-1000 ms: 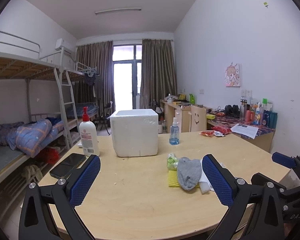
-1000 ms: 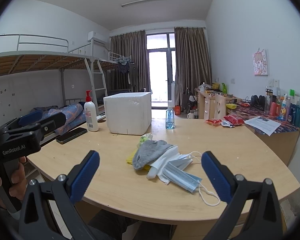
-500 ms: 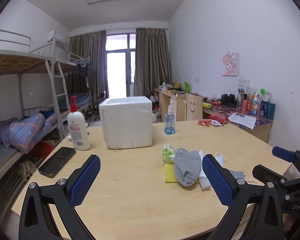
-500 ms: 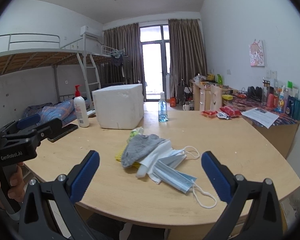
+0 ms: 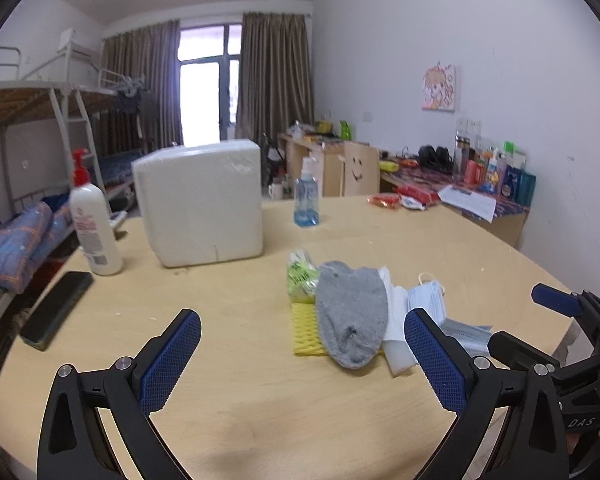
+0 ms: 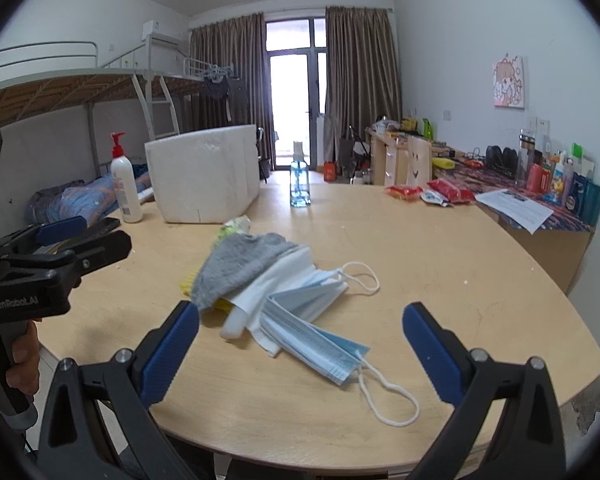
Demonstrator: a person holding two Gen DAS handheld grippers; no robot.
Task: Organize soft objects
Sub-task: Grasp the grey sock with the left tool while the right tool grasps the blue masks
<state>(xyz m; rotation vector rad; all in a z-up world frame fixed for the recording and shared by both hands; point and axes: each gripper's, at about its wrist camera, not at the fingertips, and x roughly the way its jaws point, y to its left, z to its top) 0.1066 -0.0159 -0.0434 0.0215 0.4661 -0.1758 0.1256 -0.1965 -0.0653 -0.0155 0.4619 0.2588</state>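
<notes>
A round wood table [image 5: 260, 412] holds a small heap of soft things near its middle. On top lies a grey sock [image 5: 352, 316], fuzzy and limp. Under it is a yellow sponge [image 5: 305, 332] with a bumpy net look, and a crinkly green packet [image 5: 299, 276] sits at the far end. A white cloth [image 6: 276, 284] pokes out beside the sock. Blue masks [image 6: 320, 340] with white ear loops lie on the near right side of the heap.

Behind the heap stands a white foam box [image 5: 200, 200], big and square. Left of it is a white pump bottle [image 5: 94, 220] with a red top. A dark phone [image 5: 58, 308] lies flat near the table's left edge. A clear blue bottle [image 5: 307, 196] stands to the right of the box. Red snack bags [image 6: 448, 192] lie far off on the right. Nothing stands between the grippers and the heap.

The left gripper [image 5: 302, 360] has its jaws wide apart and holds nothing. Its right pad sits in front of the white cloth. The right gripper [image 6: 300, 344] is also spread wide and empty, above the table's near edge, with the masks showing between its blue pads. The pads have a rough, dotted face. A hand [image 6: 20, 356] grips the left tool's handle.
</notes>
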